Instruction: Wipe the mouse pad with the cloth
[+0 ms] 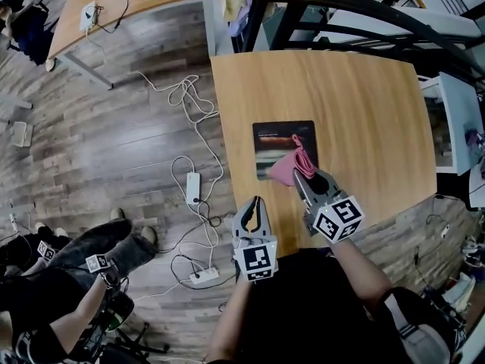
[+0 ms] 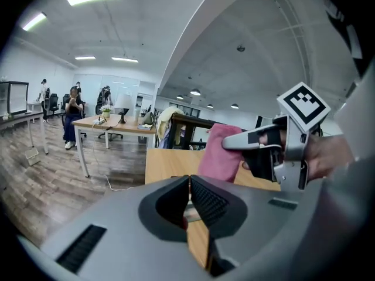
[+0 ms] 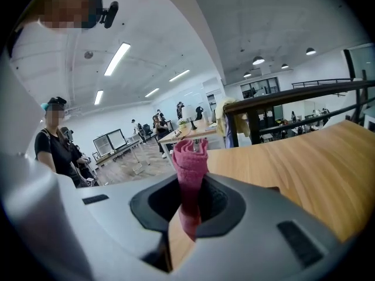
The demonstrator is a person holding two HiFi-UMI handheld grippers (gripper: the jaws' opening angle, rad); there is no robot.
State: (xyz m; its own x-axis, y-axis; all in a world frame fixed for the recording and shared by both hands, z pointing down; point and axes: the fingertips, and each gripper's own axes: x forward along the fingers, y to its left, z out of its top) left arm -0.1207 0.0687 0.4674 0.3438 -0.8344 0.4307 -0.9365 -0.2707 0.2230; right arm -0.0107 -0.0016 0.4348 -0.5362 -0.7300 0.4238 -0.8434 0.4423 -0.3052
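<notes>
Head view: the mouse pad (image 1: 279, 139) lies flat near the middle of the bench (image 1: 364, 112), straight ahead of the person. Its longer side seems to run left to right, though it looks nearly square. The right gripper (image 1: 301, 175) is at the pad's near right corner and holds the pink cloth (image 1: 286, 169), which hangs over that corner. The rest of the pad lies away from it and to its left, so I judge the wipe will have to go that way. The left gripper (image 1: 256, 203) hangs at the bench's near edge, off the pad to its near left, and is the farther of the two from the work.

Left gripper view: its jaws are pressed together and I see nothing caught between them. Beyond them the cloth (image 2: 218, 152) hangs from the right gripper (image 2: 231, 141) over the bench (image 2: 167, 164).

Right gripper view: the right gripper (image 3: 189, 206) is pinching the cloth (image 3: 190, 163), which stands up between the jaws as a bunched, folded roll. The bench (image 3: 299, 157) stretches away to the right. I cannot make out the pad with any certainty here.
</notes>
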